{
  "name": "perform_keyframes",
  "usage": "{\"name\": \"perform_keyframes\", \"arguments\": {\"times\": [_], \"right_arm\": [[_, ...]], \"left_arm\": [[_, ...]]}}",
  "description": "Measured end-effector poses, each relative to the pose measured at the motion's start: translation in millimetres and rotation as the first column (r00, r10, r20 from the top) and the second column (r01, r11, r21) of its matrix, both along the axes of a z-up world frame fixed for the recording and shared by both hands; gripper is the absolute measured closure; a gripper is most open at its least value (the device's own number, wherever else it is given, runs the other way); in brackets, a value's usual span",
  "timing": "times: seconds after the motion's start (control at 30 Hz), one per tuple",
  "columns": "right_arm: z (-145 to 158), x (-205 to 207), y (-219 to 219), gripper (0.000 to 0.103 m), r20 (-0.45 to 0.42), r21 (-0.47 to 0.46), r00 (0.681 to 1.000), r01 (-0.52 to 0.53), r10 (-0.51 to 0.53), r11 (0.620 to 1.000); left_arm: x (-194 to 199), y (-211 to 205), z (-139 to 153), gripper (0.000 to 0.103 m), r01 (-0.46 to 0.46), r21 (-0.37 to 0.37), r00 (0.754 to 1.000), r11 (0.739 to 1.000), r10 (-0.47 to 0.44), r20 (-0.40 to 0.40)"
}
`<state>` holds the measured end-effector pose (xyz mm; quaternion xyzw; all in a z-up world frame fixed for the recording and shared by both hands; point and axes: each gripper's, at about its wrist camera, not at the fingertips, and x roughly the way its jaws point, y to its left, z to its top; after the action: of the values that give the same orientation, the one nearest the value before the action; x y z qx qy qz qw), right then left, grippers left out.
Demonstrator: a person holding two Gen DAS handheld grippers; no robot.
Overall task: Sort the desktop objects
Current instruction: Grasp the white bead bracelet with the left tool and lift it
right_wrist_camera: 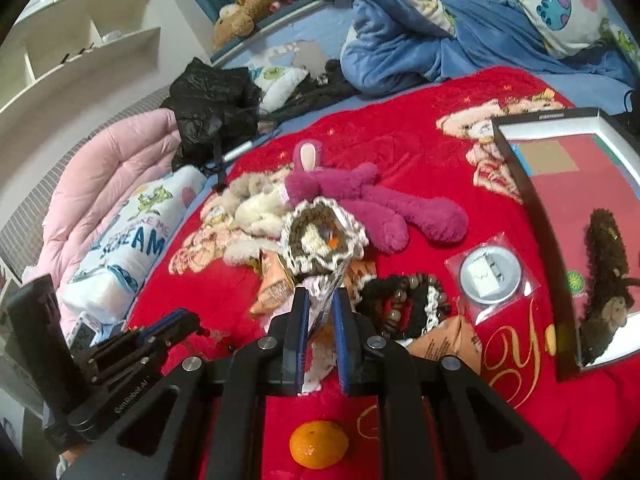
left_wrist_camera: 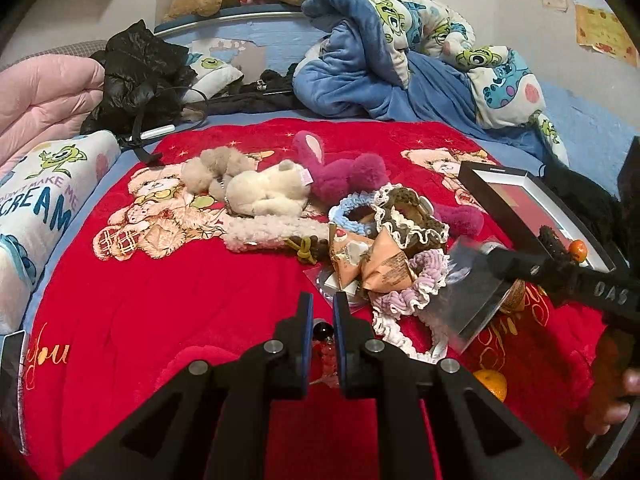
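Note:
My left gripper [left_wrist_camera: 323, 303] is shut on a red and black bead string [left_wrist_camera: 325, 340], low over the red blanket [left_wrist_camera: 160, 280]. My right gripper [right_wrist_camera: 320, 300] is shut on a clear plastic packet [right_wrist_camera: 326, 300] that carries a brown and white frilly scrunchie [right_wrist_camera: 320, 240]; the packet also shows in the left wrist view [left_wrist_camera: 468, 292]. A pile of scrunchies [left_wrist_camera: 408, 216], snack packets [left_wrist_camera: 384, 268] and plush toys [left_wrist_camera: 272, 192] lies mid-blanket. A black box lid [right_wrist_camera: 536, 216] on the right holds a brown fuzzy hair tie [right_wrist_camera: 606, 256].
An orange [right_wrist_camera: 319, 443] lies near me. A bead bracelet [right_wrist_camera: 416, 304] and a bagged round tin [right_wrist_camera: 490, 274] lie by the lid. A pink plush [right_wrist_camera: 380, 204], blue bedding [right_wrist_camera: 400, 48], a black jacket [right_wrist_camera: 212, 100] and pillows [right_wrist_camera: 128, 232] surround the blanket.

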<state>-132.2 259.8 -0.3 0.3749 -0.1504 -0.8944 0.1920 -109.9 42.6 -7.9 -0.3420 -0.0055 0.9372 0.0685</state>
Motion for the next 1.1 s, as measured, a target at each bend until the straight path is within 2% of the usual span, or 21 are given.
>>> {"name": "perform_keyframes", "arguments": {"times": [0.13,0.33,0.47,0.6,0.8,0.9,1.03,1.1], "right_arm": [[-9,-3,-6,0.094,0.036,-0.003,0.999,-0.003,0.003,1.000],[-15,-6,-1,0.095,0.073,-0.095,0.997,0.046,-0.040,0.994],[-8,-4,2,0.097,0.037,-0.164,0.999,0.029,-0.023,0.986],[4,2,2,0.097,-0.010,-0.159,1.000,0.018,-0.020,0.987],[10,5,7,0.097,-0.031,-0.173,0.999,0.017,-0.023,0.985],[14,9,12,0.097,-0.048,-0.179,0.999,0.013,-0.022,0.984],[15,12,17,0.097,-0.048,-0.175,0.999,0.015,-0.024,0.984],[15,13,17,0.097,-0.049,-0.165,0.999,0.016,-0.024,0.986]], "left_arm": [[0,2,1,0.093,0.003,0.004,1.000,1.000,-0.003,-0.002],[2,2,3,0.093,0.004,0.008,1.000,1.000,-0.004,-0.016],[3,0,5,0.092,0.001,0.017,1.000,1.000,0.000,-0.023],[6,1,8,0.093,0.005,0.017,0.999,1.000,-0.004,-0.037],[10,4,10,0.094,0.025,0.013,0.999,1.000,-0.024,-0.039],[10,2,8,0.094,0.037,0.032,0.999,0.999,-0.037,-0.020],[2,-1,-5,0.094,0.049,0.044,0.997,0.998,-0.051,0.053],[-2,-4,-13,0.088,0.034,0.043,0.995,0.998,-0.038,0.093]]}}
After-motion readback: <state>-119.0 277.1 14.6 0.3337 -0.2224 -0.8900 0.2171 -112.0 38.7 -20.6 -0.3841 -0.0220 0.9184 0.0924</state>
